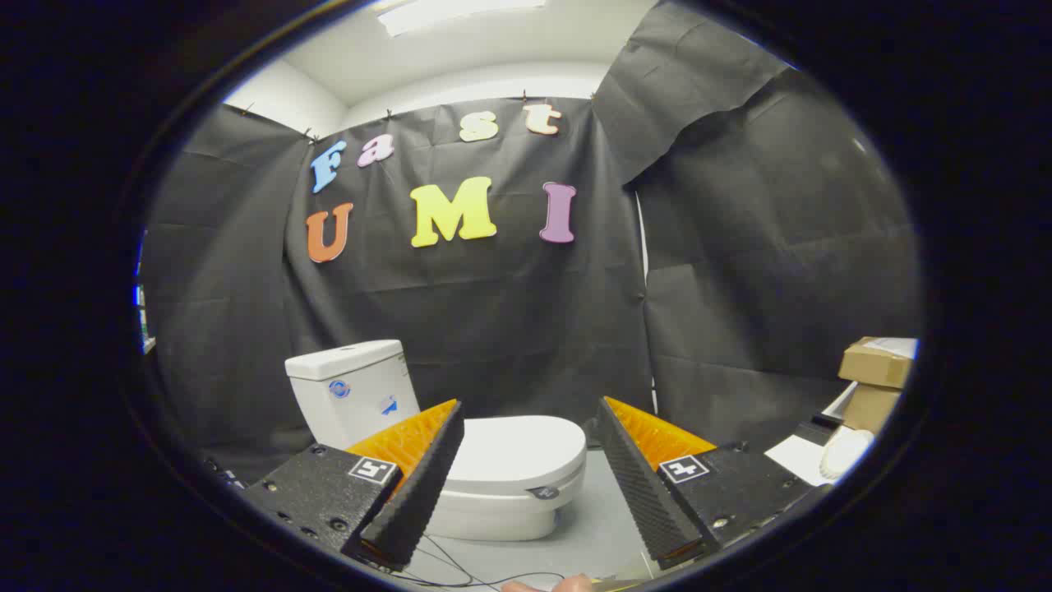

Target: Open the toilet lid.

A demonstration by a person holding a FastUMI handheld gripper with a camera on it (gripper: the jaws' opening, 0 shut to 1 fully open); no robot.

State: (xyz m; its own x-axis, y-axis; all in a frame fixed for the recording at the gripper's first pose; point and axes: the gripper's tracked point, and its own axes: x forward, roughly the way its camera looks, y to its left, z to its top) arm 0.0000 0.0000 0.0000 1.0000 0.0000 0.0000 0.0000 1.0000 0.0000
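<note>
A white toilet stands on the grey floor ahead of me, its tank [352, 386] at the back left against the black cloth wall. The lid [514, 448] lies flat down over the bowl [493, 514]. My gripper [530, 411] is open, its two fingers spread wide with nothing between them. The left finger [419, 473] overlaps the left part of the lid in view; the right finger [637, 473] stands just right of the bowl's front. The lid sits between and a little beyond the fingertips, apart from both.
Cardboard boxes [875, 374] are stacked at the far right, with white paper and a white object [842, 452] in front of them. Thin cables [460, 571] run over the grey floor [596, 526] near me. Black cloth walls close the booth behind and to the right.
</note>
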